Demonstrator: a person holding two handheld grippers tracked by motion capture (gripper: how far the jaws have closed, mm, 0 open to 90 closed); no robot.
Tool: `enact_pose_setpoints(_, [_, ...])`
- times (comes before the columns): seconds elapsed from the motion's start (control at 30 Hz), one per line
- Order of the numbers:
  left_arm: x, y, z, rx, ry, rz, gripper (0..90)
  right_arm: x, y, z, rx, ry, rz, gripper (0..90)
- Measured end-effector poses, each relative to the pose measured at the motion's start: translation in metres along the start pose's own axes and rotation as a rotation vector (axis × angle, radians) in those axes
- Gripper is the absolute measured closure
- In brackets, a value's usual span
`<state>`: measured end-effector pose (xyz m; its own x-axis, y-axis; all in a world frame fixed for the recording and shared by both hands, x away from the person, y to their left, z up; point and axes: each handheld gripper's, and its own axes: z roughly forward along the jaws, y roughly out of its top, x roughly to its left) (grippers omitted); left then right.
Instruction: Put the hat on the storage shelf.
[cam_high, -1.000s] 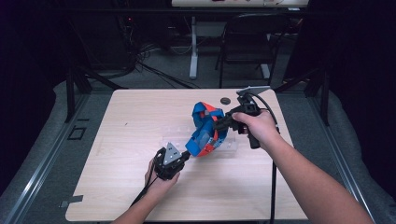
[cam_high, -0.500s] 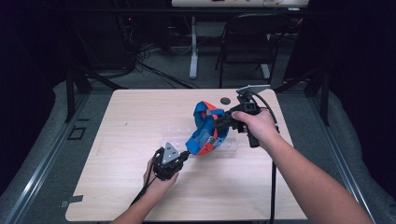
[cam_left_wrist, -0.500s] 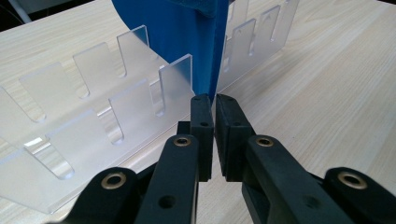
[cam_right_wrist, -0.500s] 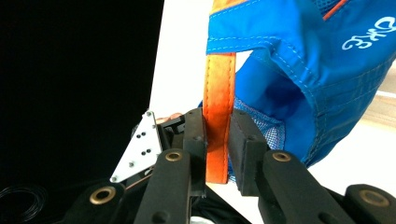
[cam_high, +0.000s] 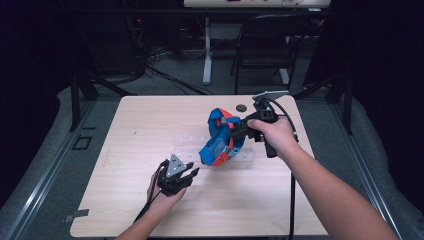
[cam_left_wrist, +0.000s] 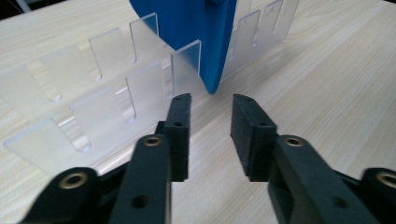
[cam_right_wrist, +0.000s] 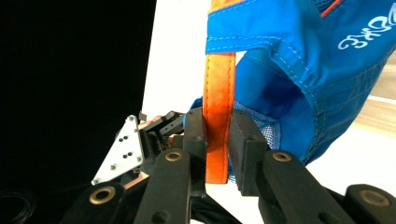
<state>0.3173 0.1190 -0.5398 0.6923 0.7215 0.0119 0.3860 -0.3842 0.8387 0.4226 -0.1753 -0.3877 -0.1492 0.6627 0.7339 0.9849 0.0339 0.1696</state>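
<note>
**Currently: cap held over rack by its strap**

Presently, a blue and orange cap (cam_high: 220, 140) is seen held above a clear slotted rack (cam_high: 187, 150) lying on the table (cam_high: 125, 125). The cap hangs at the rack's right end, its brim tip pointing down toward the slots; from the left gripper view the blue brim (cam_left_wrist: 196, 37) appears lowered between two clear tabs, though contact with the rack cannot be confirmed.

The right gripper (cam_right_wrist: 217, 135) is closed on the cap's orange strap (cam_right_wrist: 218, 116), which is pinched flat between the pads. The cap's weight is carried by that hold alone.

The left gripper (cam_high: 192, 172) is found just in front of the rack, on the person's side. Its jaws have just been opening and stand about half apart, with nothing between them; the brim tip lies just beyond the pads.

Handling is judged as follows. The cap is light, and its crown of cloth and mesh is soft and will collapse or swing when moved. The brim is judged stiffer and is the better place for a steadying grip. The strap is thin and could slip or twist if the pinch is eased. The rack is judged light, rigid and smooth, and may be shifted across the table if pressed sideways by the brim.
</note>
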Motion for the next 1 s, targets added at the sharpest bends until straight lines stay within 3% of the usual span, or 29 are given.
enact_pose_setpoints(0.23, [0.007,-0.007,-0.008,0.037,-0.021,-0.025,56.9,-0.004,0.001,-0.001,-0.005,-0.011,-0.001,78.1])
enact_pose_setpoints(0.57, [0.029,-0.02,-0.022,0.085,-0.001,-0.078,52.4,-0.016,-0.001,-0.001,-0.013,-0.029,0.009,76.7])
enact_pose_setpoints(0.8, [0.043,-0.031,-0.038,0.069,0.009,-0.122,48.9,-0.017,-0.006,-0.008,-0.052,-0.052,0.006,67.9])
enact_pose_setpoints(0.9, [0.048,-0.034,-0.041,0.073,0.019,-0.114,48.7,-0.019,-0.008,-0.012,-0.059,-0.064,-0.008,66.0])
enact_pose_setpoints(1.0, [0.052,-0.035,-0.042,0.068,0.023,-0.136,48.7,-0.023,-0.011,-0.013,-0.078,-0.085,-0.012,63.7])
